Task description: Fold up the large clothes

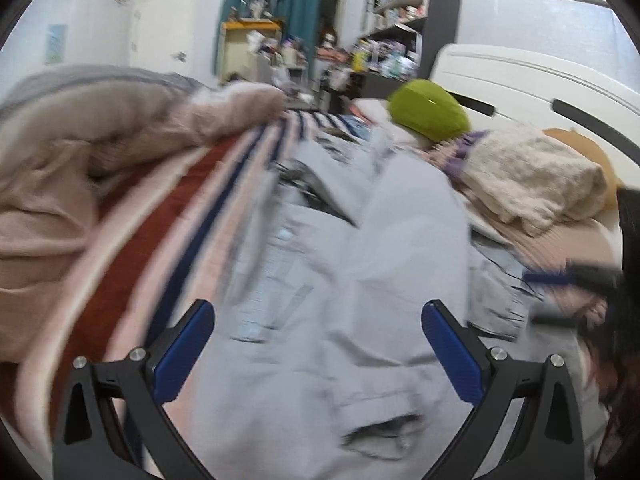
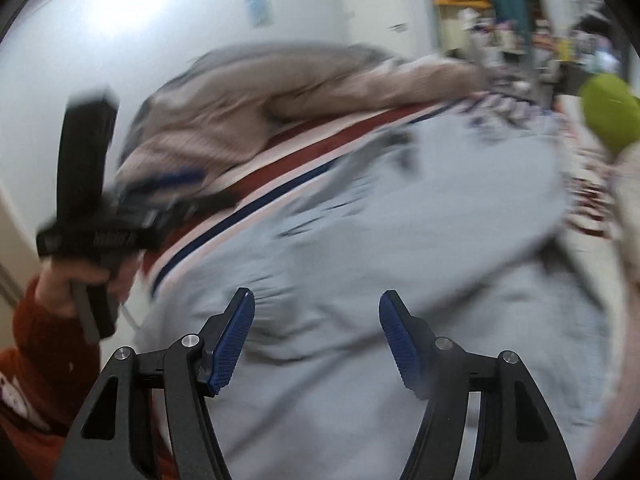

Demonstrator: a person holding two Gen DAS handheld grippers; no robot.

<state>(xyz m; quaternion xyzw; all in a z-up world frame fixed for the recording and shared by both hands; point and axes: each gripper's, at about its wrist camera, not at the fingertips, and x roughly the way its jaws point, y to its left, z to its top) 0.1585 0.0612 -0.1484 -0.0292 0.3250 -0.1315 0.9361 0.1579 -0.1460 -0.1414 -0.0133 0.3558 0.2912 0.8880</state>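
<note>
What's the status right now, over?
Left gripper open, right gripper open. Grey garment rumpled, unheld. Beige sweater heaped alongside.

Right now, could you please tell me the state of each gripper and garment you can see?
Left gripper: open, empty, above the grey garment.
Right gripper: open, empty.
Light grey-blue garment: spread out, rumpled, unfolded.
Red, white and navy striped cloth: lying beneath the grey garment.
Beige knit garment: bunched in a heap.
Cream fuzzy garment: piled up.
</note>
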